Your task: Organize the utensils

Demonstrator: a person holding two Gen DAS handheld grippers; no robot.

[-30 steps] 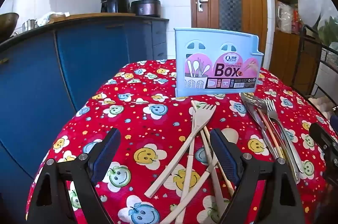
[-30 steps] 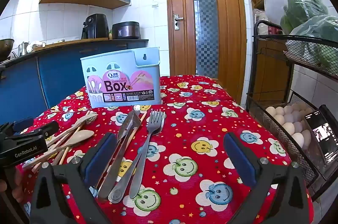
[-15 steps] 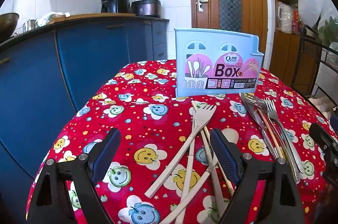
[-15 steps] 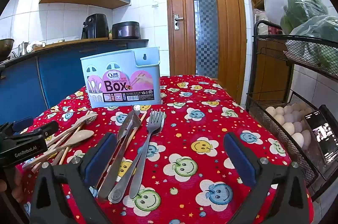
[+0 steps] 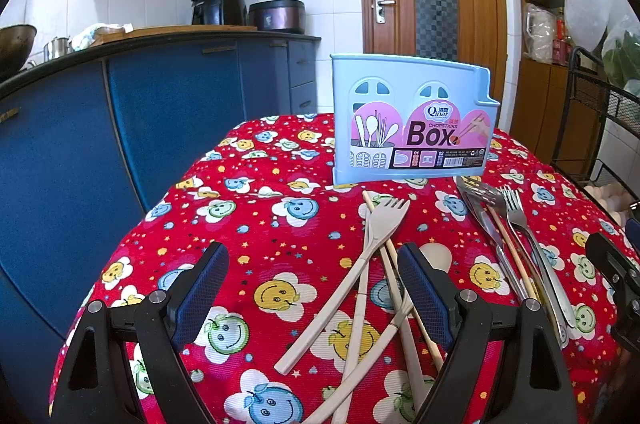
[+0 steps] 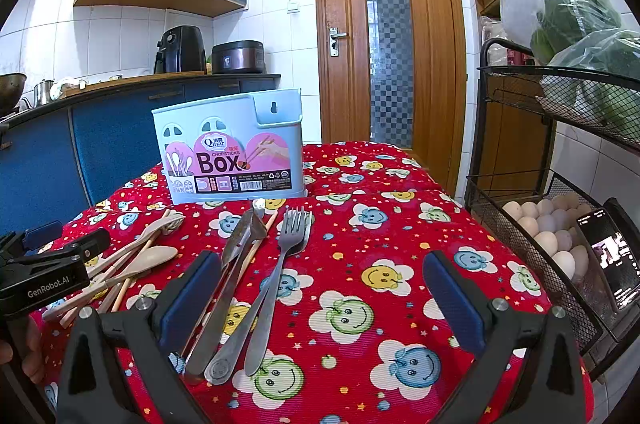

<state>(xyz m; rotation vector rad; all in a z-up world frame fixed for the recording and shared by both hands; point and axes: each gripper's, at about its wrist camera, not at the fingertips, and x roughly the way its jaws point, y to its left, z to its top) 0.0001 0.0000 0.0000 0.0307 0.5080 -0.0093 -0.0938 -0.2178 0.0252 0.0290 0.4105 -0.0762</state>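
Observation:
A light blue chopsticks box stands upright at the far side of the red tablecloth; it also shows in the right wrist view. A pile of beige utensils, a fork, a spoon and chopsticks, lies in front of it, and shows again in the right wrist view. A pile of metal utensils, forks, a knife and a spoon, lies to its right. My left gripper is open and empty over the near cloth, left of the beige pile. My right gripper is open and empty, right of the metal pile.
A blue kitchen counter stands to the left of the table. A black wire rack with eggs and a phone stands close on the right. A wooden door is behind the table.

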